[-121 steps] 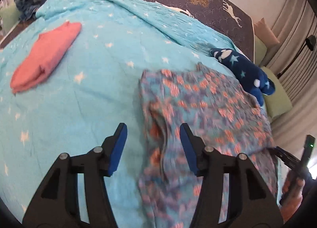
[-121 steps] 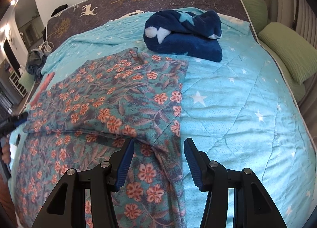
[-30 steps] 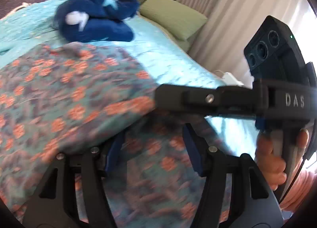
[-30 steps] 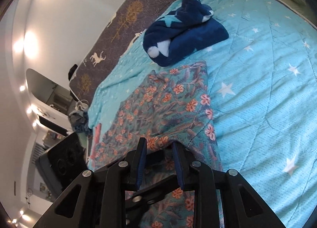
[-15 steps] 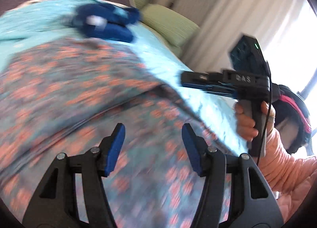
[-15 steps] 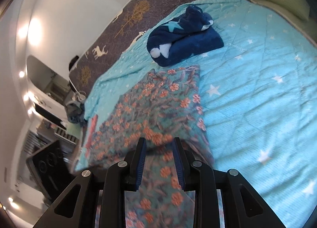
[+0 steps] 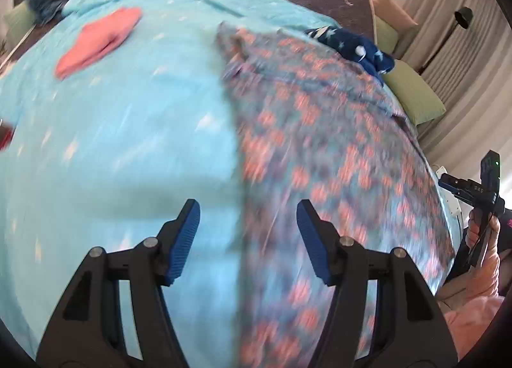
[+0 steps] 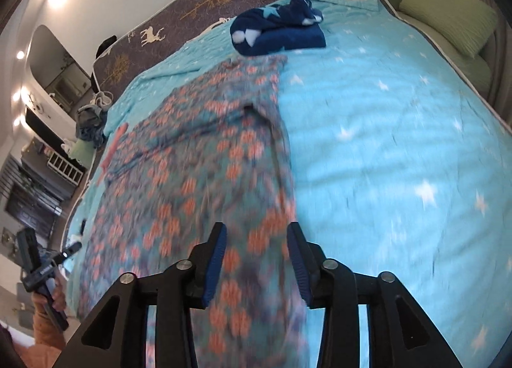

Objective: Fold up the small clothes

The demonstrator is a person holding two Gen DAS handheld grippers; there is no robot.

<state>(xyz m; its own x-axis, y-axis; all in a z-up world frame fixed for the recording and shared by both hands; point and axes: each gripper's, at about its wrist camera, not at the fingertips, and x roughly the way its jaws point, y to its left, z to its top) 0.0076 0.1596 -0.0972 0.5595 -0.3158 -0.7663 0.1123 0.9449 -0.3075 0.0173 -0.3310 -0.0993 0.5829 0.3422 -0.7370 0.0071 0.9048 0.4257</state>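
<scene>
**On the bed: both grippers free above the floral garment**

Across the blue star-print bed point(image 8: 400, 150) the floral garment point(image 7: 320, 150) lies spread long, one end near the navy plush blanket point(image 8: 278, 32), the other running toward me under both cameras. My left gripper point(image 7: 248, 243) hangs over the garment's left edge, fingers wide, nothing between them. My right gripper point(image 8: 256, 262) sits over the right edge strip, fingers moderately apart, cloth below but not pinched as far as I can tell. Both views are motion-blurred, so fine creases are unreadable.

Judgement: garment looks partly folded lengthwise, a layered seam shows mid-cloth; next fold is probably bringing the near end up toward the far end.

To do it well: drop each gripper onto a near corner, catch all layers not just the top one, close firmly, lift both at even height, carry forward together, lay edges flush. Risk: uneven pull skews the stack.

Folded pink piece point(image 7: 96, 38) lies well apart to the left, likely done.
</scene>
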